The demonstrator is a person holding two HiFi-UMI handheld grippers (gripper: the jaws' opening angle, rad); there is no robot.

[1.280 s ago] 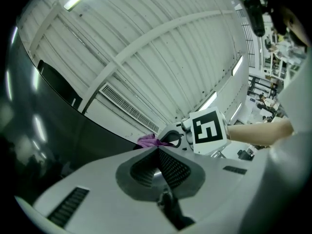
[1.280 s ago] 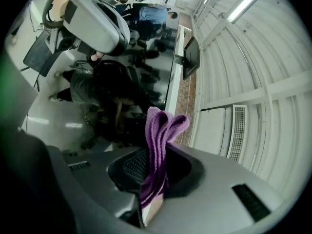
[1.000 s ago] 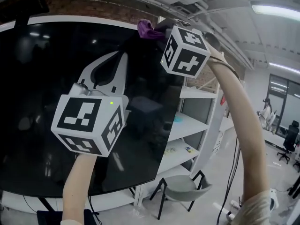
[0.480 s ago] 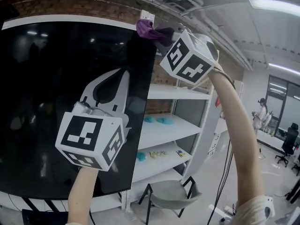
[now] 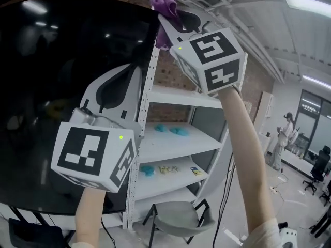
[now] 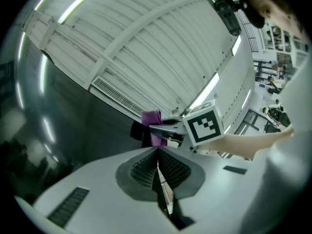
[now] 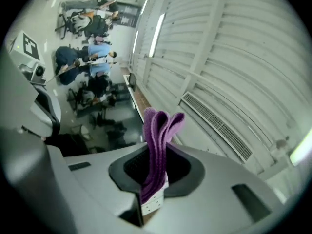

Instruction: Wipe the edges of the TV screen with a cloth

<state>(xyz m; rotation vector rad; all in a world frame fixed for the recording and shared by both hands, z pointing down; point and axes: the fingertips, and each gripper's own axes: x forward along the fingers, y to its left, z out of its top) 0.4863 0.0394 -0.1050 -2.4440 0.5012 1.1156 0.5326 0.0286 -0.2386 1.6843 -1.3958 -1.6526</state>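
The black TV screen (image 5: pixel 62 87) fills the left of the head view; its right edge runs down from the top centre. My right gripper (image 5: pixel 168 15) is raised to the screen's top right corner and is shut on a purple cloth (image 5: pixel 164 0), which bunches out past the jaws beside that corner. In the right gripper view the cloth (image 7: pixel 159 135) stands folded between the dark pads (image 7: pixel 134 167). My left gripper (image 5: pixel 135 71) hangs lower in front of the screen's right part, jaws together and holding nothing; its own view shows the right gripper (image 6: pixel 168 130) and cloth (image 6: pixel 153 126) ahead.
Behind the TV's right edge stands a white shelf unit (image 5: pixel 181 138) with small blue things (image 5: pixel 173 130) on it, against a brick wall. A grey chair (image 5: pixel 181 222) sits on the floor below. A person (image 5: pixel 276 143) and an office chair (image 5: pixel 319 172) are far right.
The TV's right edge has slid left in the head view, uncovering more of the shelves. The right gripper has kept the cloth at the top corner and turned its cube; the left gripper has barely moved.
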